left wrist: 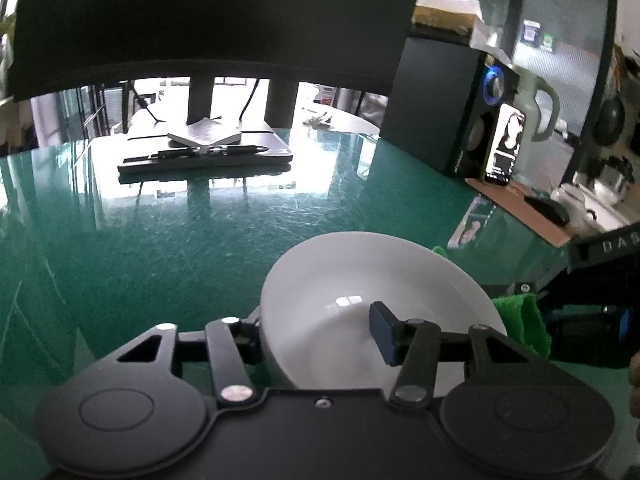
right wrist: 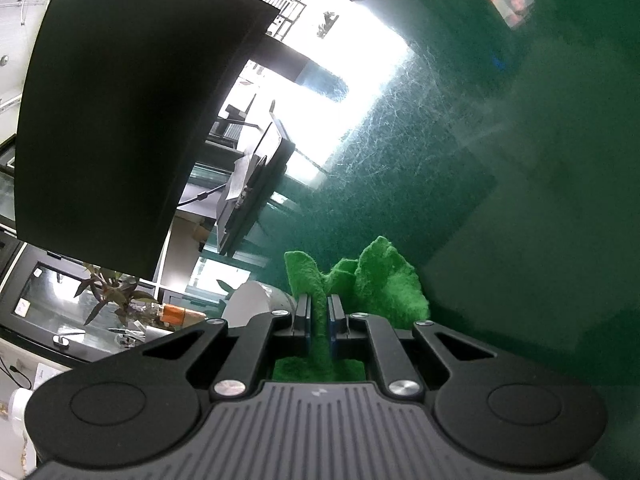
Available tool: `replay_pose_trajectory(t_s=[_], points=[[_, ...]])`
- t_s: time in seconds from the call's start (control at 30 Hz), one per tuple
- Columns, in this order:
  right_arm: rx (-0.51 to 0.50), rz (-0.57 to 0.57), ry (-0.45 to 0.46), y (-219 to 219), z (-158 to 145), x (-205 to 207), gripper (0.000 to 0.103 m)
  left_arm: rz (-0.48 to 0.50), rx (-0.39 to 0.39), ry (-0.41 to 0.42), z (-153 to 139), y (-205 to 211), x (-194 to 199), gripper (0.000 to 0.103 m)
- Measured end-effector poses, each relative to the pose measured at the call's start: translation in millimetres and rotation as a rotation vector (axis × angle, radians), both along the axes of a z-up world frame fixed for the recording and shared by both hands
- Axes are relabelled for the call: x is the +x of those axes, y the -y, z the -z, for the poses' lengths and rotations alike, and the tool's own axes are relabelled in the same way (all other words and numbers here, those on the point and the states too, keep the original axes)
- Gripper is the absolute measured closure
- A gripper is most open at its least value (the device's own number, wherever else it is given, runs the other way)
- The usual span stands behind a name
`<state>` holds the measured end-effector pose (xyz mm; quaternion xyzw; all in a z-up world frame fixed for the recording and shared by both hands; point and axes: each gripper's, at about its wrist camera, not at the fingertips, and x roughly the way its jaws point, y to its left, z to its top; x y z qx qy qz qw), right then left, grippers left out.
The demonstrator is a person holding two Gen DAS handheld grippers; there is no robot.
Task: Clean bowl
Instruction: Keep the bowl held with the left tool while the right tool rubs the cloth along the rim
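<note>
Seemingly the cleaning was either barely begun or between strokes: the white bowl (left wrist: 360, 304) sat on the green table (left wrist: 160, 240) with its inside smooth, glossy and free of any visible dirt, and the cloth (left wrist: 524, 324) was outside it, just beside its right rim, not touching the inner surface as far as the left wrist view showed. The left gripper (left wrist: 320, 334) clasped the near wall of the bowl, one blue-padded finger inside the basin and the other outside against the wall, holding the bowl steady and slightly tipped toward the camera. The right gripper (right wrist: 319, 318) was clenched on a fold of the cloth (right wrist: 376, 284), its two pads pinching a narrow ridge of fabric while the rest bunched loosely ahead of the fingers; a sliver of the bowl (right wrist: 256, 304) showed to the left of it. What remained, by my judgement, was bringing the cloth into the bowl and wiping round the inside. The bowl looked like hard glazed ceramic or plastic, round and deep with a thin rim; the cloth was bright green, fuzzy and soft, crumpled into peaks; the table was shiny and finely scratched
</note>
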<state>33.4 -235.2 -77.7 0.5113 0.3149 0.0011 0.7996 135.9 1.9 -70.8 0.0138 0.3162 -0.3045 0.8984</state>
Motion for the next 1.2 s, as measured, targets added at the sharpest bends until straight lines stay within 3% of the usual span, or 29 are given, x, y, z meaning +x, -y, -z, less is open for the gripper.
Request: replay_pose_trajectory(t_s=[0.27,0.6,0.77,0.93,1.2], points=[[-0.009,0.009,0.005,0,-1,0,0.093,-0.01,0.026,0.016,-1,3,-3,0.058],[-0.026,0.005,0.017,-4,0,40,0.093,-0.001,0.027,0.02,-2,2,-4,0.06],[-0.015,0.012,0.018,1,0,21,0.093,0.001,0.026,0.018,-2,2,-3,0.06],[0.062,0.027,0.002,8,7,-6,0.093,0.005,0.027,0.02,-2,3,-3,0.061],[0.034,0.026,0.028,1,4,29,0.093,0.006,0.029,0.021,-2,3,-4,0.061]])
